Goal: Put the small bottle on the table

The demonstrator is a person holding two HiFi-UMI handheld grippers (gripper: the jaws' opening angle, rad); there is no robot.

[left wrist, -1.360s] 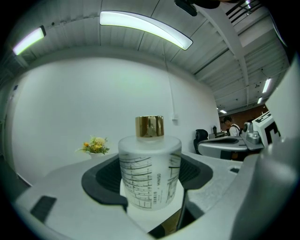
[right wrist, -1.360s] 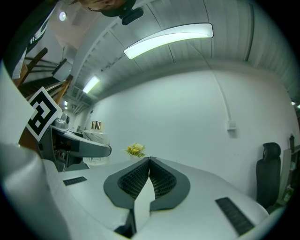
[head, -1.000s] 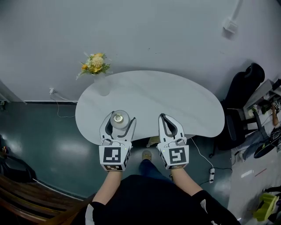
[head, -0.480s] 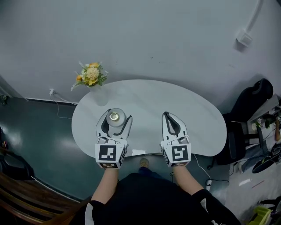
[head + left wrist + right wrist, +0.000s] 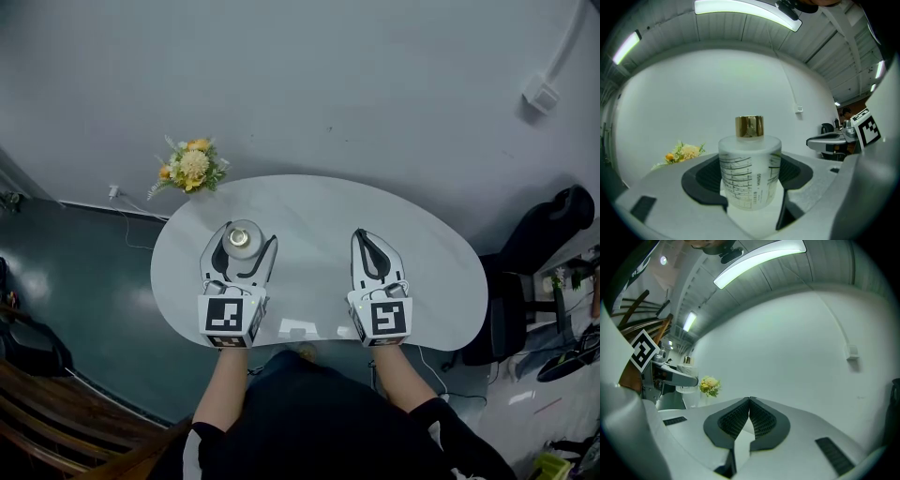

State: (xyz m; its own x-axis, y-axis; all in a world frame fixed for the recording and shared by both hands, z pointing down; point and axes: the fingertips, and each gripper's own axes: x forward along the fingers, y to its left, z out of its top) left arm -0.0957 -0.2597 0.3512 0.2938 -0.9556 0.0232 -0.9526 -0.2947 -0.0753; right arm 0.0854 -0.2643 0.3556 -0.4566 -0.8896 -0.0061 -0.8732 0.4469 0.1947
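A small frosted bottle with a gold cap stands upright between the jaws of my left gripper, which is shut on it, over the left part of the white table. In the left gripper view the bottle fills the gap between the dark pads, and whether its base touches the tabletop cannot be told. My right gripper hovers over the table's middle right, shut and holding nothing, its ribbed pads pressed together.
A vase of yellow flowers stands at the table's far left edge, just beyond the left gripper. A grey wall runs behind the table. A dark chair stands to the right, and dark wooden furniture at the lower left.
Both grippers have moved forward from the table's near edge to over the tabletop. The left still grips the bottle and the right stays shut.
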